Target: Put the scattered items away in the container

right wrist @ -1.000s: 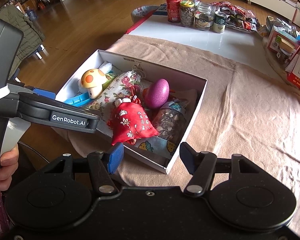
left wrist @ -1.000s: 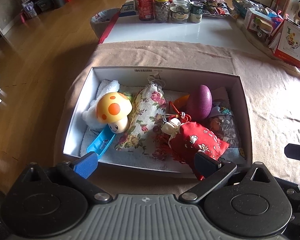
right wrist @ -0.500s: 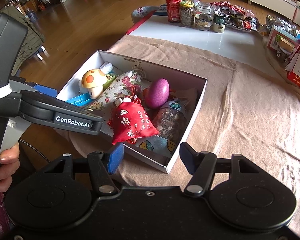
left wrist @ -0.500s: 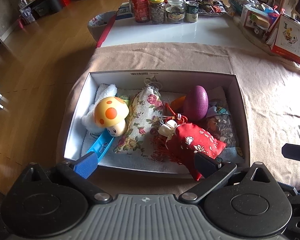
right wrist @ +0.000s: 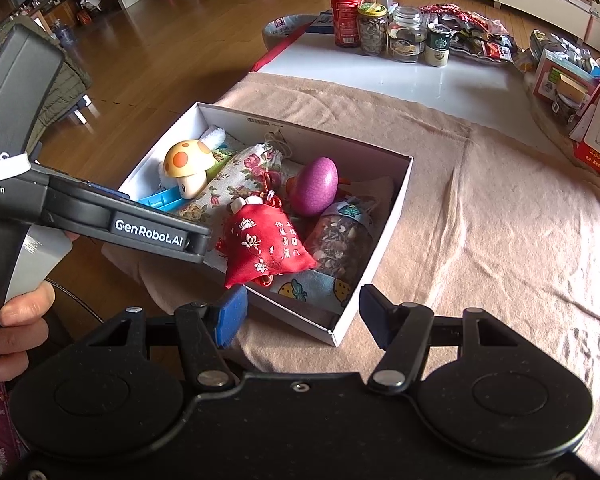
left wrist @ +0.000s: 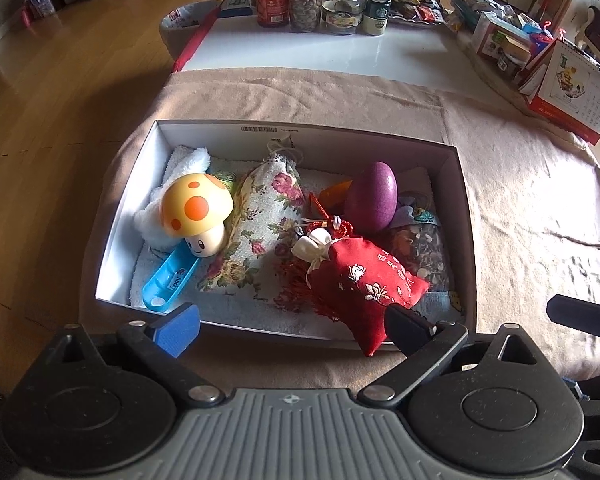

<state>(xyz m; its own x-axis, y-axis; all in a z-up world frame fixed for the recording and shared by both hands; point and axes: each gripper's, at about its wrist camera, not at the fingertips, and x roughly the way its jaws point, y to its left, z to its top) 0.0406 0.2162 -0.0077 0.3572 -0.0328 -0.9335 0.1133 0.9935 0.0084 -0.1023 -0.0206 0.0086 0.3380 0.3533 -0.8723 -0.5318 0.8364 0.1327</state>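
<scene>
A white box point(left wrist: 303, 130) point(right wrist: 399, 196) sits on a beige cloth. It holds a yellow mushroom toy point(left wrist: 196, 214) point(right wrist: 186, 162), a floral pouch point(left wrist: 264, 224) point(right wrist: 240, 176), a red embroidered pouch point(left wrist: 363, 278) point(right wrist: 266, 242), a purple egg point(left wrist: 373, 196) point(right wrist: 315, 186), a blue scoop point(left wrist: 170, 278), a white plush and a clear bag of dried bits point(left wrist: 427, 252) point(right wrist: 339, 232). My left gripper point(left wrist: 292, 326) is open and empty, just short of the box's near wall. My right gripper point(right wrist: 301, 316) is open and empty at the box's near right corner.
The beige cloth point(left wrist: 531, 200) covers the table to the right of the box. Jars and a can point(left wrist: 323, 4) point(right wrist: 383, 30) stand on a white surface behind. A desk calendar point(left wrist: 575, 88) and packets crowd the far right. Wooden floor lies to the left.
The left gripper's view has shifted slightly, so the box now sits a little lower and nearer. The right gripper has barely moved. Both stay open and empty.
</scene>
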